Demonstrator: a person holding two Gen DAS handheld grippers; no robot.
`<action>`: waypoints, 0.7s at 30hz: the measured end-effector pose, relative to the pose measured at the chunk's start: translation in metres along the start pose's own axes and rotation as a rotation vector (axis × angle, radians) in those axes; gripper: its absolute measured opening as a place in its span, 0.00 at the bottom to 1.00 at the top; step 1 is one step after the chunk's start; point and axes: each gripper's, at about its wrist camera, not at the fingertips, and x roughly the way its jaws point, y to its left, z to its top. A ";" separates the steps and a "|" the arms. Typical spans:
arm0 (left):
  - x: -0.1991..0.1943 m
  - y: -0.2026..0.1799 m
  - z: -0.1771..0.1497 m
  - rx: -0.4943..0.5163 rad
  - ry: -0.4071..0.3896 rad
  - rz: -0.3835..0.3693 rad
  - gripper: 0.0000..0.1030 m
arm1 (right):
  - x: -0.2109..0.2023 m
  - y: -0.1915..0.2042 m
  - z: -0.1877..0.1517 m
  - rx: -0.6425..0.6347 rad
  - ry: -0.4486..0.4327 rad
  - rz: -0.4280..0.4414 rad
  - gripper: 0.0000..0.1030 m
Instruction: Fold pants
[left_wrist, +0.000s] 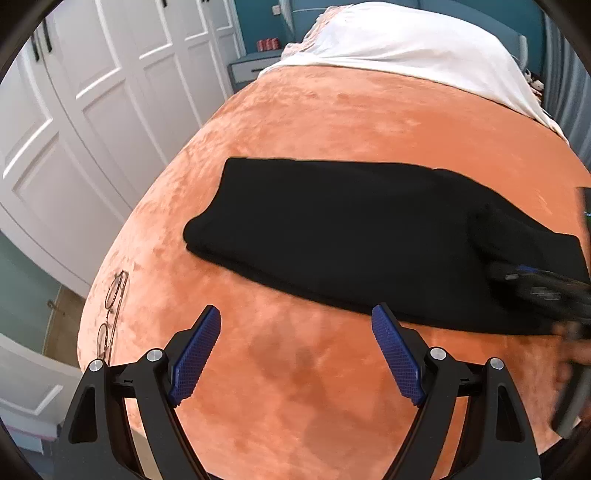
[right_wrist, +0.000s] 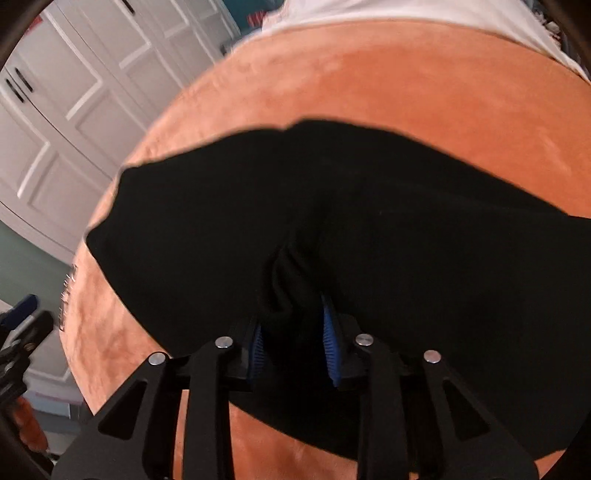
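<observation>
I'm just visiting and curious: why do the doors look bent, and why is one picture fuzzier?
Left wrist view: the fisheye lens bows the wardrobe doors; the picture is sharp except the right hand-held gripper, smeared at the edge. Right wrist view: soft blur throughout, and the black pants show almost no detail.

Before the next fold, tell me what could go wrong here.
1. The right gripper pinches only a small bunch of the black pants; pulling may drag the folded layers apart instead of turning them over neatly.
2. The left gripper is open above the orange blanket, holding nothing, so the pants' left end could slide.
3. The glasses lie near the bed edge; a sweep could knock them off.
</observation>
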 end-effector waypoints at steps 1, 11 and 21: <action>0.003 0.005 -0.001 -0.015 0.003 -0.008 0.79 | -0.015 -0.005 -0.004 0.024 -0.025 0.027 0.52; 0.060 0.086 0.003 -0.441 0.071 -0.169 0.79 | -0.136 -0.176 -0.059 0.362 -0.190 -0.211 0.78; 0.139 0.132 0.032 -0.703 0.157 -0.219 0.76 | -0.089 -0.199 -0.080 0.503 -0.199 -0.016 0.79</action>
